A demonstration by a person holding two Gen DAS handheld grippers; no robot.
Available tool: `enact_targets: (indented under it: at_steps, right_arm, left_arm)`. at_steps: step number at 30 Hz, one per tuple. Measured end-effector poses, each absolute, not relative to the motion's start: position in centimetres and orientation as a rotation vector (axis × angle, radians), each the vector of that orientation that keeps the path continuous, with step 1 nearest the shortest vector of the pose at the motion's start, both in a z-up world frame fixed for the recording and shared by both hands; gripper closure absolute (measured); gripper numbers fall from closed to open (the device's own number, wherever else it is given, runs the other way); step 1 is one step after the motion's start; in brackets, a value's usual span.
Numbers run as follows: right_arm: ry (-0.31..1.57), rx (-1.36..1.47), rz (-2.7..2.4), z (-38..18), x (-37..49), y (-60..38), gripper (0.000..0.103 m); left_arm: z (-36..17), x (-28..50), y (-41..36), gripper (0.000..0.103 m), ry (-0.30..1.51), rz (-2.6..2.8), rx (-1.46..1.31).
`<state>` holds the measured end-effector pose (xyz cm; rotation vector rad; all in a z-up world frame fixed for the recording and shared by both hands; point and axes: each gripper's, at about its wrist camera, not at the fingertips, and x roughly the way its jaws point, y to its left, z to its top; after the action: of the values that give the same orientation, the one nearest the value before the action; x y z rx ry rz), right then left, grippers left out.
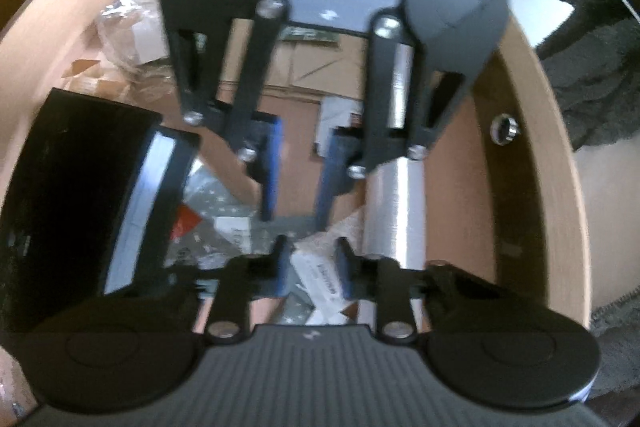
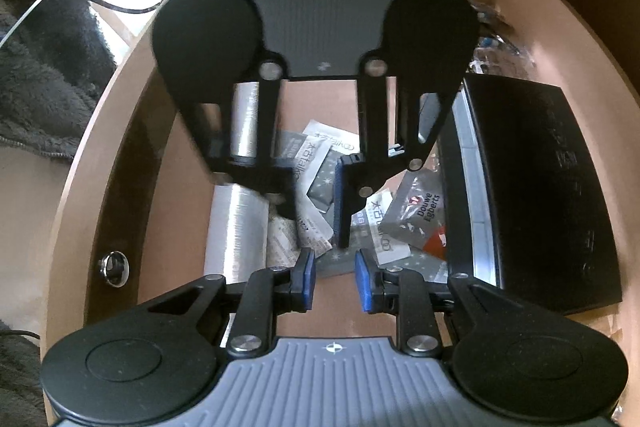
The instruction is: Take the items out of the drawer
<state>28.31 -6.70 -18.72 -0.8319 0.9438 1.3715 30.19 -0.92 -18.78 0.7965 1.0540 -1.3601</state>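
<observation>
Both grippers hang over an open wooden drawer (image 1: 536,131), facing each other. My left gripper (image 1: 312,263) is open above a white sachet (image 1: 320,267) and touches nothing. It also shows in the right wrist view (image 2: 318,203), over the sachet pile. My right gripper (image 2: 335,279) is open and empty above grey and white sachets (image 2: 416,215). It shows in the left wrist view (image 1: 298,171). A shiny silver roll (image 1: 394,219) (image 2: 236,231) lies on the drawer floor beside the sachets.
A black box with a grey edge (image 1: 60,195) (image 2: 540,187) fills one side of the drawer. Clear plastic bags (image 1: 128,35) and flat cardboard (image 1: 312,63) lie at one end. A metal knob fitting (image 1: 504,131) sits on the drawer wall. Dark fleece (image 2: 44,35) lies outside.
</observation>
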Motion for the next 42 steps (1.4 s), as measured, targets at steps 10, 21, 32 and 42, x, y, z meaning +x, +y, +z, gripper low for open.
enact_targets:
  at_steps: [10, 21, 32, 42]
  right_arm:
    - [0.952, -0.83, 1.371, -19.3, 28.3, -6.5, 0.074]
    - [0.972, -0.78, 1.324, -19.2, 29.6, -6.9, 0.055]
    - [0.937, -0.86, 1.339, -19.9, 28.5, -6.2, 0.046]
    - [0.863, -0.909, 1.383, -19.2, 28.3, -6.4, 0.097]
  left_arm:
    - [-20.9, 33.3, -0.1, 0.102, 1.024, -1.342, 0.829]
    - [-21.9, 37.2, 1.2, 0.103, 0.918, -1.283, 0.867]
    - [-25.4, 40.7, 2.7, 0.07, 1.004, -1.369, 0.926]
    - [-27.9, 44.5, 1.3, 0.046, 1.006, -1.344, 0.885]
